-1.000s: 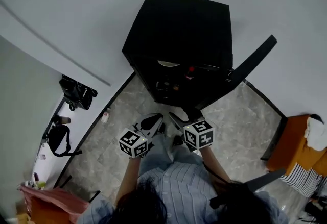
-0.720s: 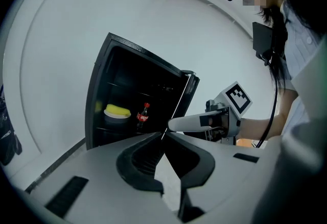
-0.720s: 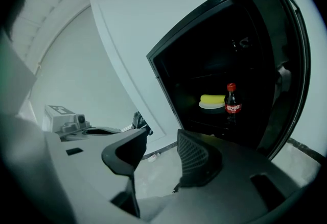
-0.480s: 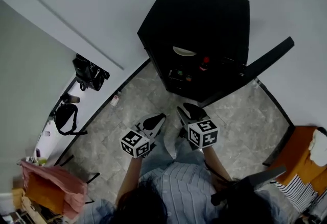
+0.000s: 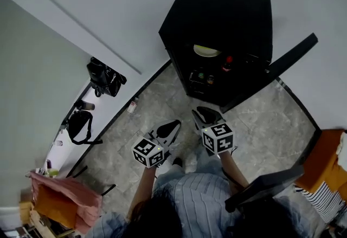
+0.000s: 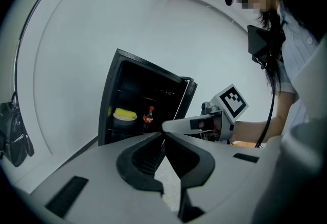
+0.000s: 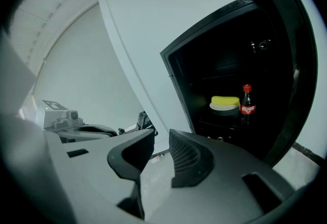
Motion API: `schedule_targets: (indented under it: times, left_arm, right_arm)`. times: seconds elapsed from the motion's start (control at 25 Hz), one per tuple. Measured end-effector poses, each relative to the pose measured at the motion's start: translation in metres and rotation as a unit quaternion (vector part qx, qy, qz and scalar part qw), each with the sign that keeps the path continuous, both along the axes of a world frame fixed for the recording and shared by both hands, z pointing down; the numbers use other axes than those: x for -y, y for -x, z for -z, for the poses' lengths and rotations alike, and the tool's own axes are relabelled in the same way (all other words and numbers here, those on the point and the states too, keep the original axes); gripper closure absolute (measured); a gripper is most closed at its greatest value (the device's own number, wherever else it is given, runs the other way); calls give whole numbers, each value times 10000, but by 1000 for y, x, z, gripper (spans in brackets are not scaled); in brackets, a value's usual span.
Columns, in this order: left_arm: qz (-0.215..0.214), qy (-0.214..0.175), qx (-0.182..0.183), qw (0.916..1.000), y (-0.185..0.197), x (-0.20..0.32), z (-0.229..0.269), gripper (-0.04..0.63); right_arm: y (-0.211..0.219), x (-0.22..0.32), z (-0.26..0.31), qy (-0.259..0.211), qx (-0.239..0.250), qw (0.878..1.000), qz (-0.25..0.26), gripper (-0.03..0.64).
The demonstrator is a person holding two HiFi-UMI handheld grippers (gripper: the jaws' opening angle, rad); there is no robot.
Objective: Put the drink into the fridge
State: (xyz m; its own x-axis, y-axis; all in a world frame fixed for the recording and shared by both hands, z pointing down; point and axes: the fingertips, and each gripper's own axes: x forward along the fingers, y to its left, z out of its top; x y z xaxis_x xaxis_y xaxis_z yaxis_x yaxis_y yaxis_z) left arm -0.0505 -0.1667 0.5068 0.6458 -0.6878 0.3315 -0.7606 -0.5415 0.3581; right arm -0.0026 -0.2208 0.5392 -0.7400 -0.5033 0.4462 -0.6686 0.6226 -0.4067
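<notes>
A cola bottle (image 7: 247, 103) with a red cap stands upright on a shelf inside the open black fridge (image 5: 222, 20), beside a bowl with a yellow top (image 7: 225, 104). The bottle (image 6: 148, 118) also shows in the left gripper view and, small, in the head view (image 5: 228, 62). Both grippers are held over the floor in front of the fridge, well short of it. My left gripper (image 5: 174, 123) is shut, its tips touching, with nothing in it (image 6: 163, 135). My right gripper (image 5: 201, 111) is closing, with a narrow gap left and nothing between the jaws (image 7: 162, 139).
The fridge door (image 5: 293, 58) stands swung out to the right. Black bags (image 5: 104, 77) hang or lean along the left wall, with a small bottle (image 5: 132, 107) on the floor near them. An orange seat (image 5: 325, 161) is at the right, a pink-orange bundle (image 5: 59, 199) at the lower left.
Both grippers now sit farther back from the fridge. The right gripper's jaws have drawn much closer together. The left gripper stays shut.
</notes>
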Motion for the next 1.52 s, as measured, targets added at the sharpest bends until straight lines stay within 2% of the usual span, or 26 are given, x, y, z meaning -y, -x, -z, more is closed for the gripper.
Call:
schedule_targets:
  times: [0.36, 0.6, 1.0, 1.52]
  left_arm:
    - [-227, -164, -196, 9994, 42, -54, 4, 584]
    - [-562, -355, -322, 9973, 64, -91, 15, 584]
    - [-1144, -447, -427, 9915, 79, -168, 13, 584]
    - [-1509, -698, -606, 9842, 84, -229, 22, 584]
  right_arm:
    - [43, -66, 6, 81, 67, 9998, -186, 532]
    - [59, -116, 13, 152, 278, 9977, -603, 551]
    - [76, -205, 17, 78, 347, 9925, -1169, 557]
    - [81, -279, 23, -109, 363, 9874, -1535, 561]
